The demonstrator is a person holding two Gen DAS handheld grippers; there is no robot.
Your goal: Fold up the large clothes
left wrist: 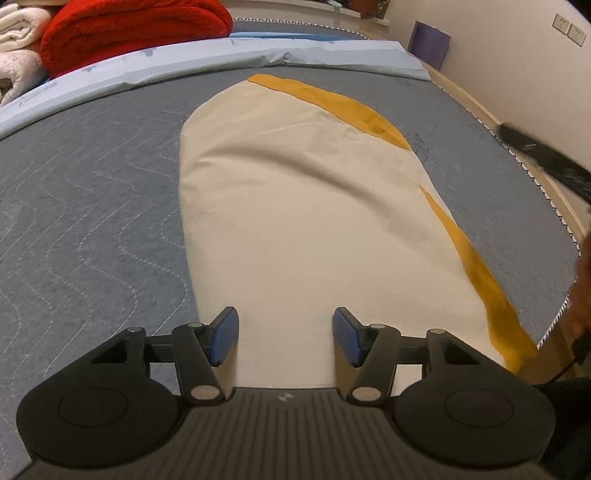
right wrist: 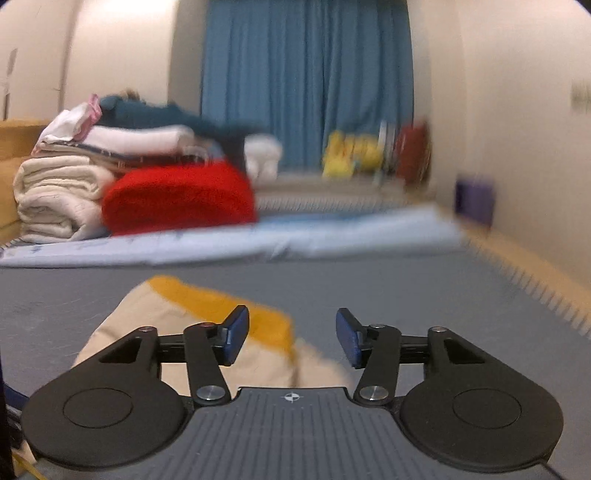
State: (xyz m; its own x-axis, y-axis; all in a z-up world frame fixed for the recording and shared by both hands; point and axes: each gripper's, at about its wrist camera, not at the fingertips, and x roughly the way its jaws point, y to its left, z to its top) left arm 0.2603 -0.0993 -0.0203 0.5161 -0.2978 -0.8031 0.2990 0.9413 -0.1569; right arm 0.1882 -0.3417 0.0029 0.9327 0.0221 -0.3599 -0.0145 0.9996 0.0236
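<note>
A cream garment [left wrist: 295, 206] with mustard-yellow bands along its right edge lies flat and folded lengthwise on the grey quilted mattress [left wrist: 92, 206]. My left gripper [left wrist: 286, 332] hovers over its near end, jaws open, nothing between the blue pads. In the right wrist view the same garment [right wrist: 155, 321] lies below and to the left. The right gripper [right wrist: 291, 336] stands open above the mattress [right wrist: 406, 295], and its jaws hold nothing. That view is motion-blurred. The black body of the right gripper [left wrist: 546, 162] shows at the right edge of the left wrist view.
A red blanket [left wrist: 129, 33] and cream towels [left wrist: 18, 48] are stacked at the back left on a pale blue sheet [left wrist: 258, 55]. A purple box [left wrist: 430, 44] stands by the wall. The wooden bed frame [left wrist: 480, 107] runs along the right. Blue curtains [right wrist: 306, 81] hang behind.
</note>
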